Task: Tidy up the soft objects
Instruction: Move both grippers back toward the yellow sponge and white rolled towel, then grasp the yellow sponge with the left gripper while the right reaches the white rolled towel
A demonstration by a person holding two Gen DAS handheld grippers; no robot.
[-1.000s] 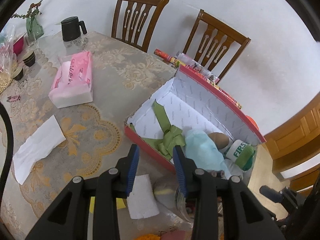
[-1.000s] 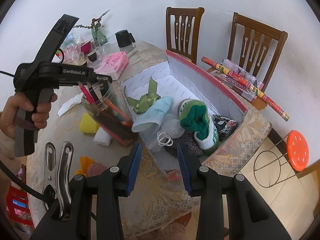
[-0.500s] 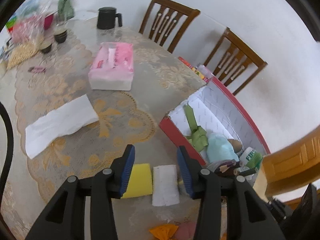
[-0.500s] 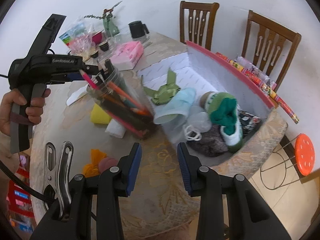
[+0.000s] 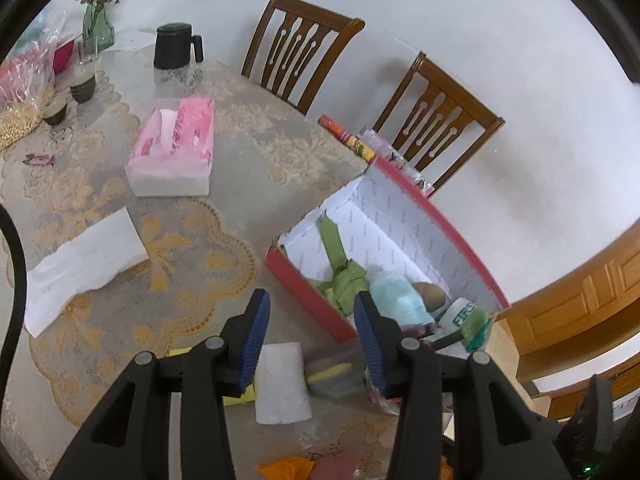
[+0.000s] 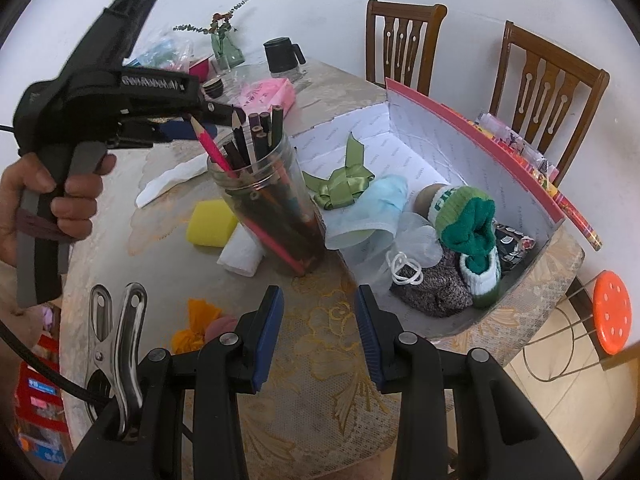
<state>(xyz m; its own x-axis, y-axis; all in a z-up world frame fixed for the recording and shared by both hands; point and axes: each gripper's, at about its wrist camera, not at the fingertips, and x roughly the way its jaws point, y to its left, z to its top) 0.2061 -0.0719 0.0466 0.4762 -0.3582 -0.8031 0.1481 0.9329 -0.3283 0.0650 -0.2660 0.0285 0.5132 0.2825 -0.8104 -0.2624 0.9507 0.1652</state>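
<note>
Both grippers stand parted and empty: my left gripper (image 5: 308, 336) hangs over the white folded cloth (image 5: 282, 382) beside the yellow sponge (image 6: 212, 224), jaws spaced to straddle it; my right gripper (image 6: 320, 332) waits clear. Cloth looks limp, flat, rectangular, lying outside the red box (image 6: 472, 136) of soft items.

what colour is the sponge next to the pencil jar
Yellow. The sponge shows best in the right wrist view, lying left of the pencil jar.

Pencil jar (image 6: 270, 204) blocks sponge (image 6: 212, 225), white roll (image 6: 242, 252) — bare cloth (image 6: 320, 320) ahead open.
</note>
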